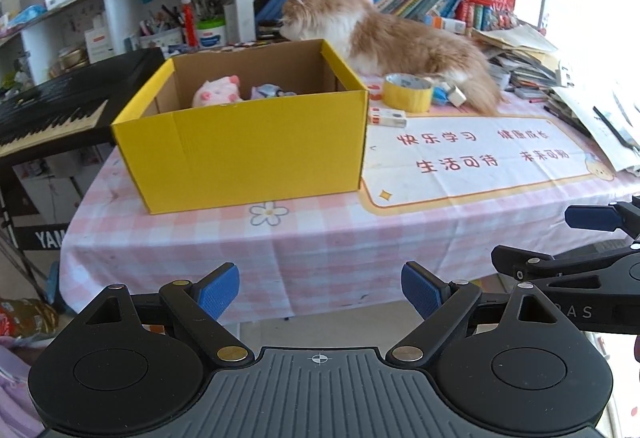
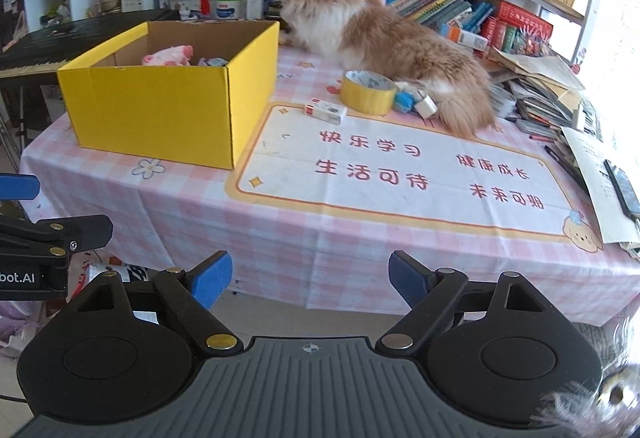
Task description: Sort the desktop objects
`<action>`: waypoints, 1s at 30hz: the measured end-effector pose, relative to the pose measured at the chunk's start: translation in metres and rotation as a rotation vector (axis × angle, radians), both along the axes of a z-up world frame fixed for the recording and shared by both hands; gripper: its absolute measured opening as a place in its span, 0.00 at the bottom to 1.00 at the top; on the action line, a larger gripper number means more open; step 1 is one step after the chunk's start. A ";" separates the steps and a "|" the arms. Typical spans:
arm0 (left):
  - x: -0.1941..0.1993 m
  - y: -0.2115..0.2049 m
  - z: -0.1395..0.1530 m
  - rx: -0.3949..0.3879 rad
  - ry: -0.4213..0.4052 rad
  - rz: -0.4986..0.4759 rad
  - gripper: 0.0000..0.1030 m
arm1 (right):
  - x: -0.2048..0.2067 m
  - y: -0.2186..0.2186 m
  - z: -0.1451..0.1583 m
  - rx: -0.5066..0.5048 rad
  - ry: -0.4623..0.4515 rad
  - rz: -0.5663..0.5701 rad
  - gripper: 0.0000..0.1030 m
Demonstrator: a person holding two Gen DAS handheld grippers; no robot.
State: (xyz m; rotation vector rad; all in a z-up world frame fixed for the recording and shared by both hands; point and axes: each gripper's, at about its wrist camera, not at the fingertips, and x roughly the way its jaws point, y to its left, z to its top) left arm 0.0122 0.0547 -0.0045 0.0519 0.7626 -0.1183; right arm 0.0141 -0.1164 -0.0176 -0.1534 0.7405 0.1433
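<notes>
**Observer:** Well, both claws first. Left gripper (image 1: 320, 292): blue pads spread wide, nothing between them, touching nothing. It hangs off the near edge of the table (image 1: 320, 246), over the drop of the pink checked cloth.

**Recorder:** And the right gripper (image 2: 310, 280)?

**Observer:** Same stance. Jaws wide apart, empty, also short of the table's near edge. Each shows in the other's view, side by side, apart.

**Recorder:** Task items?

**Observer:** Yellow box (image 1: 240, 154) stands on the left part of the table, open-topped, ahead and slightly left of the left claw. Inside: a pink plush pig (image 1: 218, 92) and a small pale-blue thing beside it, too small to name. Beyond the box's right corner, on the white desk mat (image 2: 400, 174): a small white-and-red carton (image 2: 325, 111), then a yellow tape roll (image 2: 368, 92) just beside it, then a blue item and a white plug-like block (image 2: 425, 106), touching or nearly so.

**Recorder:** Relative to the right claw?

**Observer:** Well ahead, far side of the mat, roughly in line with it.

**Recorder:** Anything else?

**Observer:** Orange-and-white cat (image 2: 380, 38) lying behind the tape, tail against the plug block. Keyboard (image 1: 52, 110) left of the table. Paper stacks at right.
</notes>
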 end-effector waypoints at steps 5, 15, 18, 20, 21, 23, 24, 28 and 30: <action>0.005 -0.007 -0.001 -0.008 0.008 -0.027 0.88 | 0.000 -0.005 -0.002 -0.005 0.010 -0.022 0.82; 0.015 -0.023 0.000 -0.024 0.001 -0.081 0.88 | 0.003 -0.025 0.003 -0.014 -0.005 -0.090 0.83; 0.019 -0.026 0.001 -0.031 -0.001 -0.084 0.88 | 0.006 -0.029 0.004 -0.018 -0.009 -0.094 0.83; 0.023 -0.028 0.002 -0.036 -0.002 -0.091 0.88 | 0.008 -0.030 0.005 -0.023 -0.012 -0.094 0.83; 0.025 -0.030 0.003 -0.038 -0.005 -0.096 0.88 | 0.010 -0.031 0.005 -0.026 -0.015 -0.096 0.83; 0.028 -0.035 0.003 -0.038 -0.011 -0.115 0.88 | 0.011 -0.035 0.007 -0.027 -0.024 -0.103 0.83; 0.030 -0.038 0.003 -0.037 -0.012 -0.127 0.88 | 0.013 -0.037 0.008 -0.027 -0.027 -0.108 0.83; 0.037 -0.051 0.003 -0.028 -0.013 -0.179 0.88 | 0.019 -0.047 0.007 -0.021 -0.027 -0.137 0.83; 0.041 -0.057 0.002 -0.030 -0.010 -0.198 0.88 | 0.022 -0.051 0.007 -0.019 -0.026 -0.148 0.83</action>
